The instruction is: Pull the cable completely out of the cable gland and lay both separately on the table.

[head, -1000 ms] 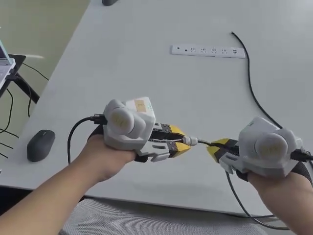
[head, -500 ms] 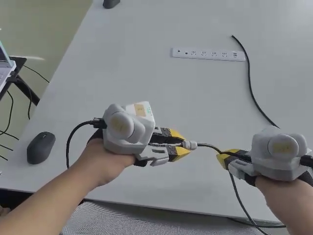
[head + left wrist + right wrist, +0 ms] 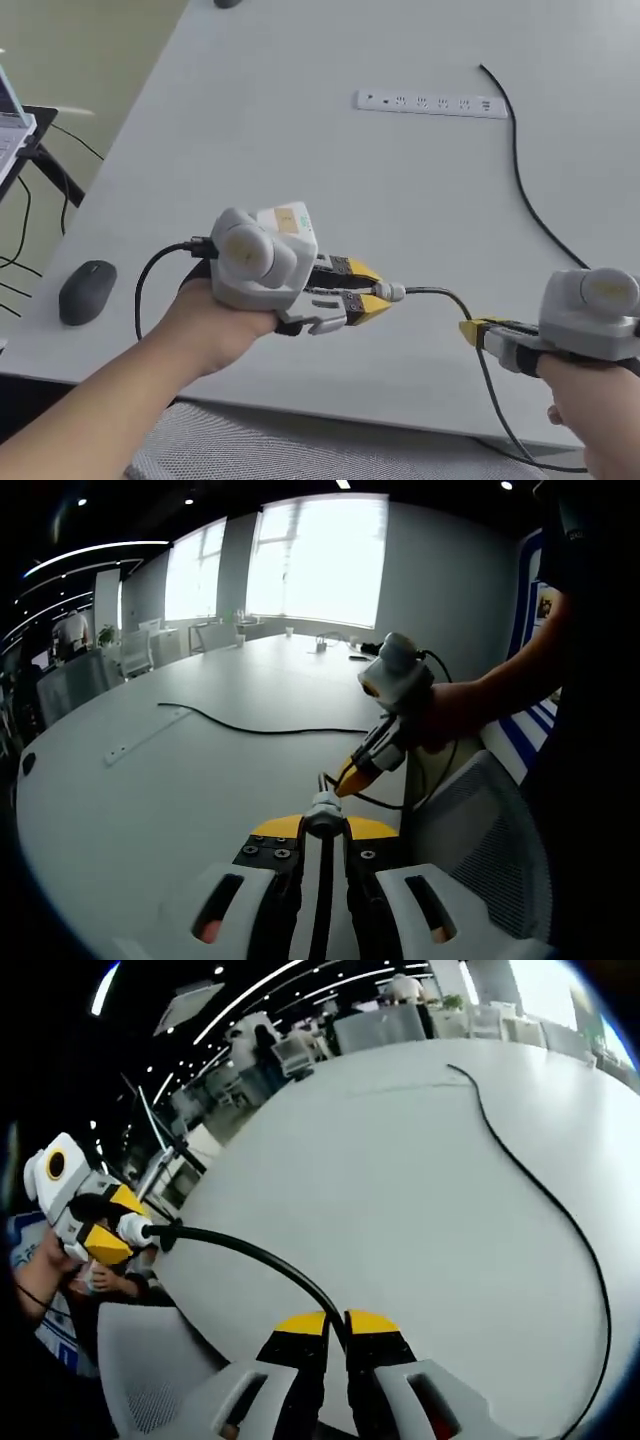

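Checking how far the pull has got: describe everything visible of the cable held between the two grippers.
The cable is thin, black and round, with a smooth rubbery-looking sheath. One end sits in the white cable gland, which the left gripper holds in its fingers. From there it arcs through the air to the right gripper, whose fingers are shut on it. Beyond them it hangs down past the edge of the table. It is not yet pulled out.

Matt black cable (image 3: 440, 293), white plastic cable gland (image 3: 390, 292), smooth table (image 3: 300, 150).
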`<state>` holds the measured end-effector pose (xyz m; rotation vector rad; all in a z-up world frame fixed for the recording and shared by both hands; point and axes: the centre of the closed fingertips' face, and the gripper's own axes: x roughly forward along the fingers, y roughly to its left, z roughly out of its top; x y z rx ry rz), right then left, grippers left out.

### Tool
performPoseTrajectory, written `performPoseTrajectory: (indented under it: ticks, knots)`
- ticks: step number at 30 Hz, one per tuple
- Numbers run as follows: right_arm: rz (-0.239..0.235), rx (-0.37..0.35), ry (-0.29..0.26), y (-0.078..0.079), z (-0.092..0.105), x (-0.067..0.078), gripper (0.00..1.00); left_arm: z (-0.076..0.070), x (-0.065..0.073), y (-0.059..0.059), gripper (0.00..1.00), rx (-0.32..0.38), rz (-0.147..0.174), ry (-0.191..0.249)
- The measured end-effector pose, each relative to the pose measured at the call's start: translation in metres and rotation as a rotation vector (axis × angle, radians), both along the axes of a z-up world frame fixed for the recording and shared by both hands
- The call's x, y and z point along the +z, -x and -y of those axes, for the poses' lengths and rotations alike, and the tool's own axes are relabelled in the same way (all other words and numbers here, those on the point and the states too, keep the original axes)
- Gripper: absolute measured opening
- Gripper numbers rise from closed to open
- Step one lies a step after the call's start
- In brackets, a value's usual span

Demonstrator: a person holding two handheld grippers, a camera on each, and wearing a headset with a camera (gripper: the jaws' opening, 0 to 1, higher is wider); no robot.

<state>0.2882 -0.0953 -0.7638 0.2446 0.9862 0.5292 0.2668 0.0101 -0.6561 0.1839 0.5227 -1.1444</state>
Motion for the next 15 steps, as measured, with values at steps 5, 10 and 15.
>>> performPoseTrajectory:
  ticks: [5,10,15]
  knots:
    - [-0.05,-0.058,-0.026,0.0,0.008,-0.01,0.0,-0.001,0.0,0.001,0.15,-0.001,0.002,0.003]
    - [-0.085,-0.088,-0.03,0.006,0.01,-0.015,0.0,0.001,-0.001,0.004,0.15,-0.007,0.005,0.002]
    - [-0.099,-0.104,-0.034,0.01,0.008,-0.014,0.0,0.003,-0.002,0.006,0.15,-0.012,0.003,0.006]
